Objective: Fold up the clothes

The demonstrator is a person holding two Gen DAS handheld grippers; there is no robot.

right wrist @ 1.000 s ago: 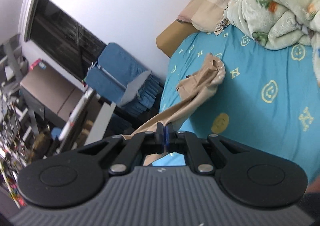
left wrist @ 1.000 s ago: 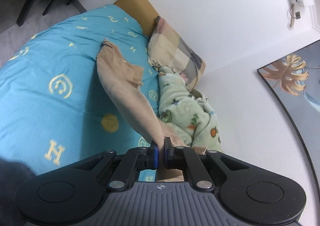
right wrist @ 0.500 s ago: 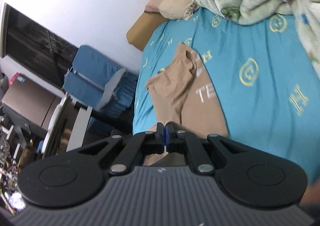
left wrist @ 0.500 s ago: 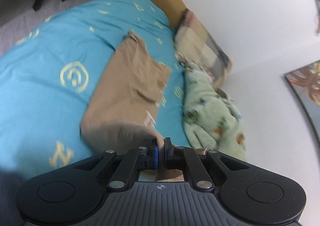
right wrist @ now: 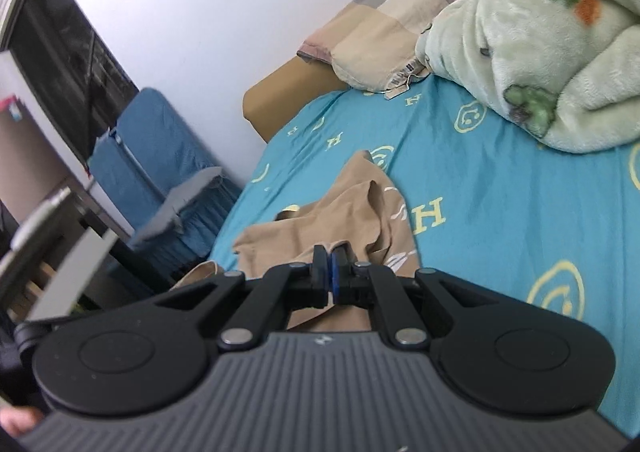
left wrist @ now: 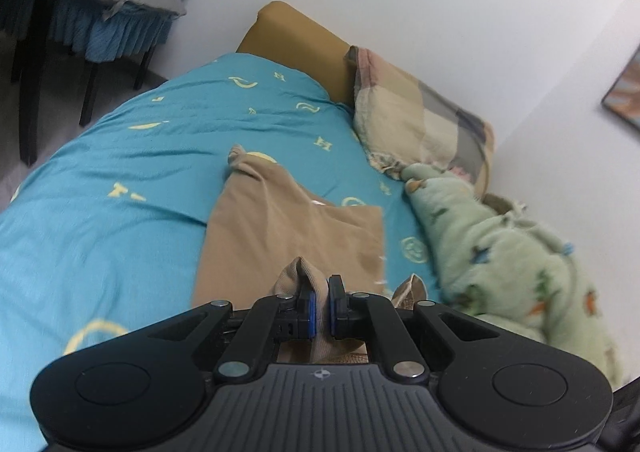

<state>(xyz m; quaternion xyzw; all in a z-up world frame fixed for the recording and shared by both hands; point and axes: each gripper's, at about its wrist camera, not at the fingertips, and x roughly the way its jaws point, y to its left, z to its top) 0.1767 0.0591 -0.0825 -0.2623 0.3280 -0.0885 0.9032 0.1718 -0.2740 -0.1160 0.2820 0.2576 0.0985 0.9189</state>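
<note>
A: Where is the garment seen?

B: A tan garment is laid out on the bed, on a turquoise sheet printed with yellow letters and smiley marks; in the left wrist view most of it is spread fairly flat, with a bunched tip at its far end; in the right wrist view the same tan garment is seen rumpled, with pale lettering along one edge.

A: How is the left claw described?

B: The left claw is clamped on a raised fold of the near edge of the cloth; tan fabric is pinched between the blue pads and is humped up just beyond them.

A: And the right claw?

B: The right claw is pressed together on the near edge as well; a thin layer of tan cloth is gripped between its fingers, and more cloth is seen below them.

A: What else is shown?

B: A pale green fleece blanket with small printed figures is heaped on the bed just beside the garment, apart from it; a checked pillow is propped at the head of the bed, touching the blanket; a mustard headboard cushion is set against the white wall; a blue-covered chair is placed beside the bed.
</note>
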